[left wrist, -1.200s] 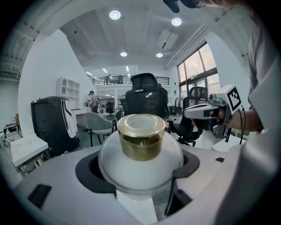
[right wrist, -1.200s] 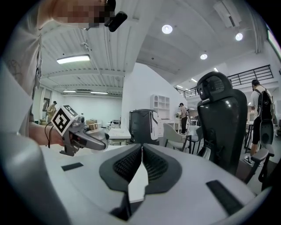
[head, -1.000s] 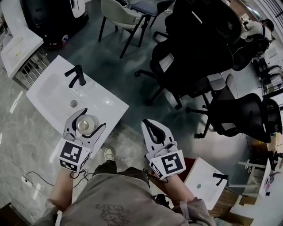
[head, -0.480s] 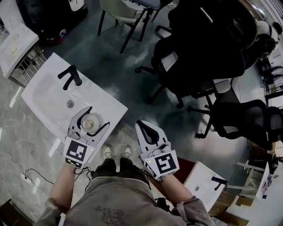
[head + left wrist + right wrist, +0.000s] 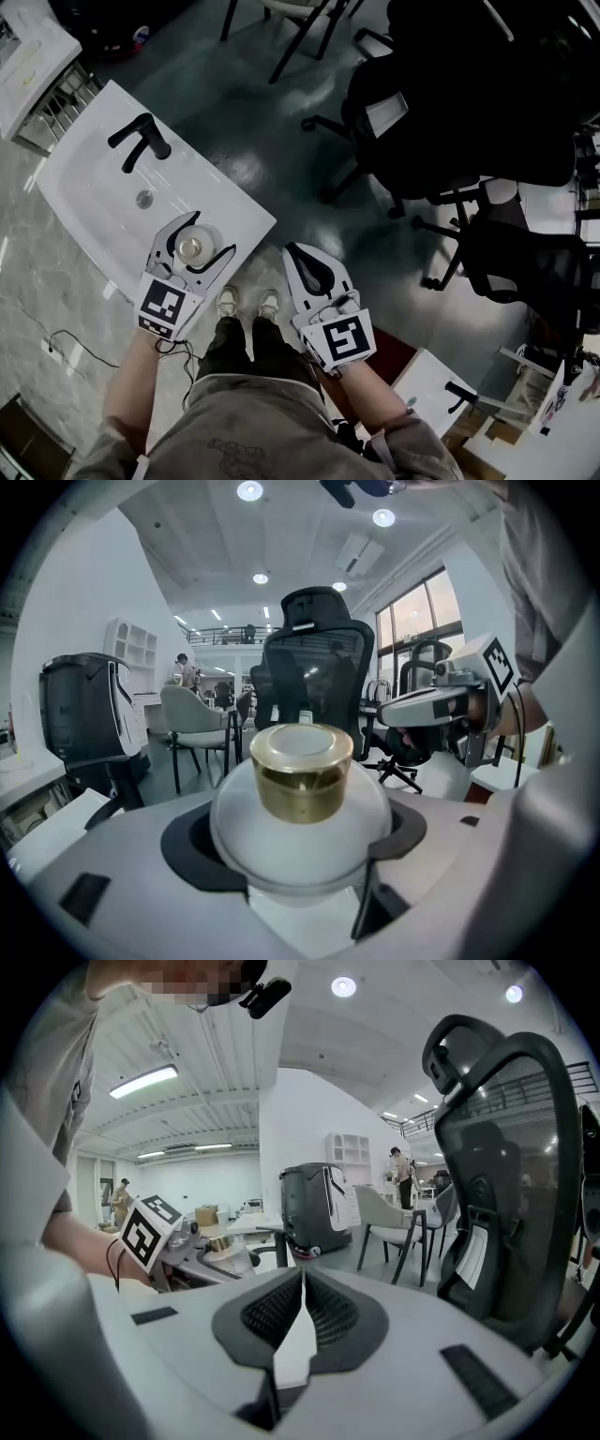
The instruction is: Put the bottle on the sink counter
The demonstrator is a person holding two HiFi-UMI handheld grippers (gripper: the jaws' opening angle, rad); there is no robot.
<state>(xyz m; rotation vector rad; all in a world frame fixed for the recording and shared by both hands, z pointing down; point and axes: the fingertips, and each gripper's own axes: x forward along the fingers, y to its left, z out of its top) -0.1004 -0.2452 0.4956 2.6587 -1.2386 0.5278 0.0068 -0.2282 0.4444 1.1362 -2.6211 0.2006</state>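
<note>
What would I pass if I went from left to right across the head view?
Black tap → bottle → shoes → right gripper, its jaws together → big black office chair.

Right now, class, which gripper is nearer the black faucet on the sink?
Left. The left gripper, holding the bottle, is over the sink counter near the faucet; the right gripper hangs off the counter, over the floor.
</note>
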